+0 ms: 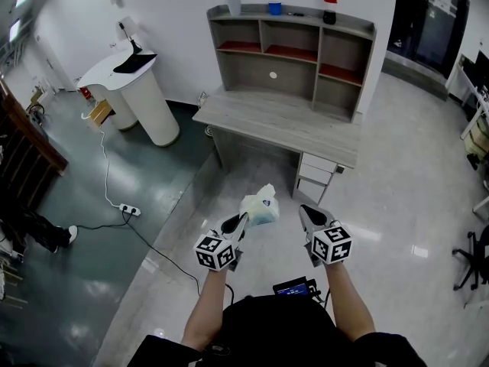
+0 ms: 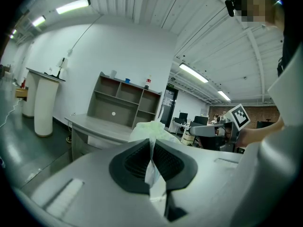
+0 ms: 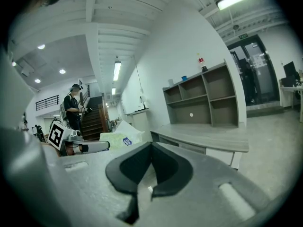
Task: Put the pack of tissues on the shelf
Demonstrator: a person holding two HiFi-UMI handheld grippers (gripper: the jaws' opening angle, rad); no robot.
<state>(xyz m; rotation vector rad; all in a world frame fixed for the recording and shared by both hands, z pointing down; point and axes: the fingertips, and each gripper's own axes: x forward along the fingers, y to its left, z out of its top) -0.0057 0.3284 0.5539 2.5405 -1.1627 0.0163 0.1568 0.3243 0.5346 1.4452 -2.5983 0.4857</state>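
The pack of tissues [image 1: 260, 207], pale green and white in a plastic wrap, hangs in the air over the floor in front of the desk [image 1: 283, 121]. My left gripper [image 1: 244, 219] is shut on its wrapper; in the left gripper view the wrap [image 2: 150, 130] is pinched between the black pads of my left gripper [image 2: 151, 148]. My right gripper [image 1: 306, 211] is level with it, a little to the right, shut and empty, its pads meeting in its own view [image 3: 150, 148]. The grey shelf [image 1: 290, 52] stands on the desk's back, well ahead. From the right gripper view the pack [image 3: 120, 135] shows at left.
On the shelf's top stand a white cup [image 1: 234, 4], a blue cup [image 1: 274, 8] and a bottle [image 1: 329, 2]. Drawers [image 1: 317, 178] hang under the desk's right end. A white round counter [image 1: 141, 90] and a power strip [image 1: 130, 209] lie left. A person [image 3: 75, 108] stands by stairs.
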